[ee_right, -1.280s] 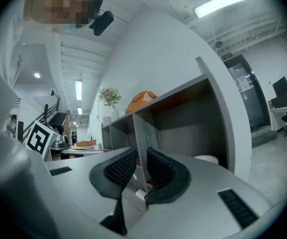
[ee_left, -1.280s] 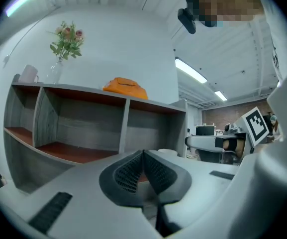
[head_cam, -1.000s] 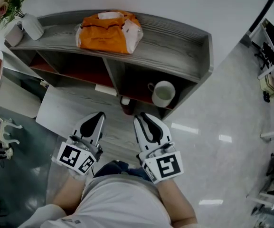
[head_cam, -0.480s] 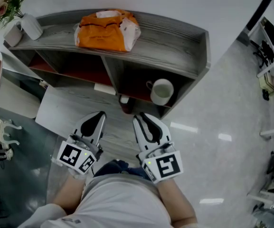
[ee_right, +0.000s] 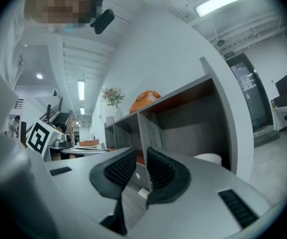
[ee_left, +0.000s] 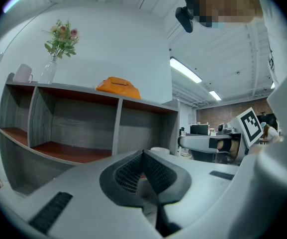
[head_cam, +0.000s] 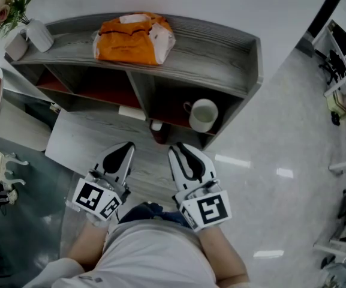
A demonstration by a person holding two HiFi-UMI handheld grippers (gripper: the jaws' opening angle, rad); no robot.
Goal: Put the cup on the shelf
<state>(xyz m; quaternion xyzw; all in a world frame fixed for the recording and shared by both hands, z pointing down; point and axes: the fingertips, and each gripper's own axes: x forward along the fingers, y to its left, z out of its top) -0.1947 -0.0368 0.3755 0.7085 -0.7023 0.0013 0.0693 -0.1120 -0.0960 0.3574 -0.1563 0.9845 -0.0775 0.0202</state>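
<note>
Cup [head_cam: 204, 114] whole in head view, rim only in right gripper view

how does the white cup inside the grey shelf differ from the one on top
The white cup inside stands in the grey wooden shelf's right compartment; the white cup on top, at its top board's left end. The top cup has a flower vase beside it, the inside cup none. Both upright.

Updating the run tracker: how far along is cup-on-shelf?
Done: the white cup sits upright in the shelf's lower right compartment, clear of both grippers. In hand: nothing; the left gripper is shut and empty, the right gripper slightly open and empty, both in front of the shelf. Left: apparently nothing.
</note>
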